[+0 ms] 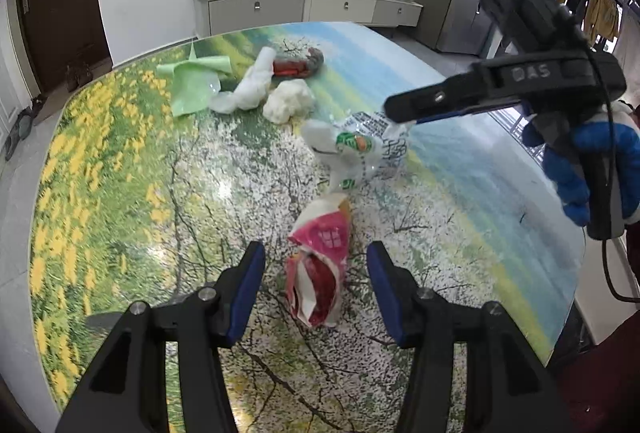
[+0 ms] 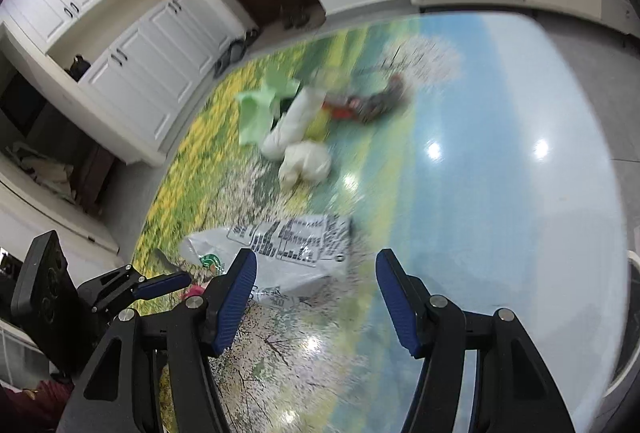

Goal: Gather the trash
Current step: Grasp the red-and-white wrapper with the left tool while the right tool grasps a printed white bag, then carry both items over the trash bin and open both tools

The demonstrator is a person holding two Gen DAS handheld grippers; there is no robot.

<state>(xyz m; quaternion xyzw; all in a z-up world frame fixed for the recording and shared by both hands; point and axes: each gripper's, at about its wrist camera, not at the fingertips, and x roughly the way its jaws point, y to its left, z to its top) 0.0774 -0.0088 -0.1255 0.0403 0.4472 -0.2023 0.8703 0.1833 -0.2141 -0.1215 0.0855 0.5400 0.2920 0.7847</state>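
Note:
A crumpled pink and red wrapper [image 1: 320, 265] lies on the flower-print table [image 1: 120, 193], between the fingers of my open left gripper [image 1: 316, 273]. A clear and white printed plastic bag [image 1: 356, 149] lies beyond it; it also shows in the right wrist view [image 2: 288, 253]. My right gripper [image 2: 316, 289] is open just above that bag's near edge; in the left wrist view it [image 1: 404, 113] reaches in from the right over the bag. Further back lie a green wrapper [image 1: 192, 85], white tissue wads [image 1: 288, 101] and a dark red packet [image 1: 298, 65].
The table edge curves at right [image 1: 560, 313]. A white sideboard [image 1: 304, 7] with golden dragon figures stands by the far wall. White cupboards [image 2: 132, 53] stand to the left. A white round rim [image 2: 634, 313] shows at the right edge of the right wrist view.

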